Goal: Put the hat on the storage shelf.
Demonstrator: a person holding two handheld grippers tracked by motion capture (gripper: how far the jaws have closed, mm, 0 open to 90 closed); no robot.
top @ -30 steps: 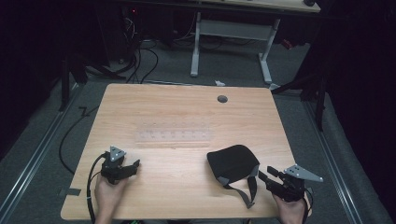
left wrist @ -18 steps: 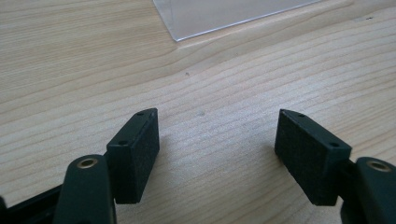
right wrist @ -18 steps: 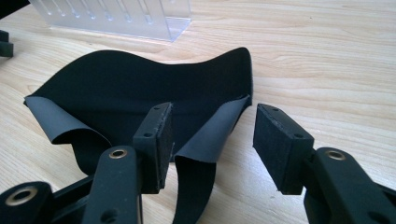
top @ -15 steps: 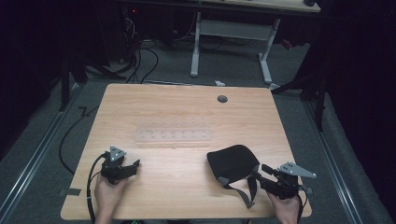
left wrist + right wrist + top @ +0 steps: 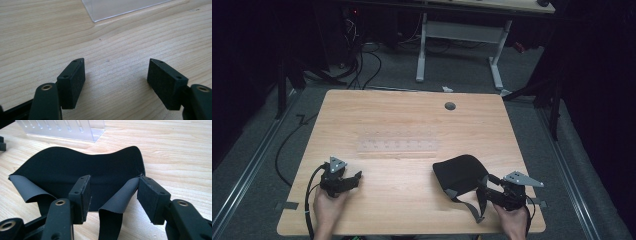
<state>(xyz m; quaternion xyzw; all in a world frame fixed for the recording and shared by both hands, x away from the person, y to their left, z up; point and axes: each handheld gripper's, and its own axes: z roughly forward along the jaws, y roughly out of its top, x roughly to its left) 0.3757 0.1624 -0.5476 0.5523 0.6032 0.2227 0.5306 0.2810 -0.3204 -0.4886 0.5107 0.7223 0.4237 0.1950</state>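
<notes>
- Overhead, high view: item, one black fabric eye mask (image 5: 460, 172) with grey straps (image 5: 469, 204), lying on the near right part of the wooden table (image 5: 412, 125). The right gripper (image 5: 490, 183) sits just beside its near edge; its jaws have just been opening and stand apart. The left gripper (image 5: 355, 176) rests well apart from the mask at the near left, jaws apart, nothing between them. A clear slotted plastic rack (image 5: 398, 146) lies mid-table.
- Left gripper view: both pads (image 5: 72, 82) spread over bare wood; a corner of the clear rack (image 5: 120, 7) lies ahead.
- Right gripper view: the mask (image 5: 75, 170) lies flat just beyond the jaws, and a grey strap (image 5: 115, 207) loops between the pads (image 5: 147, 197), touching or almost touching the right one but not pinched.
- Handling, judged: light, limp, matte cloth; not fragile, unlikely to slip, but it will sag and fold when lifted.
- Grip point, judged: the strap loop, or the mask's near hem where the edge curls up from the table.
</notes>
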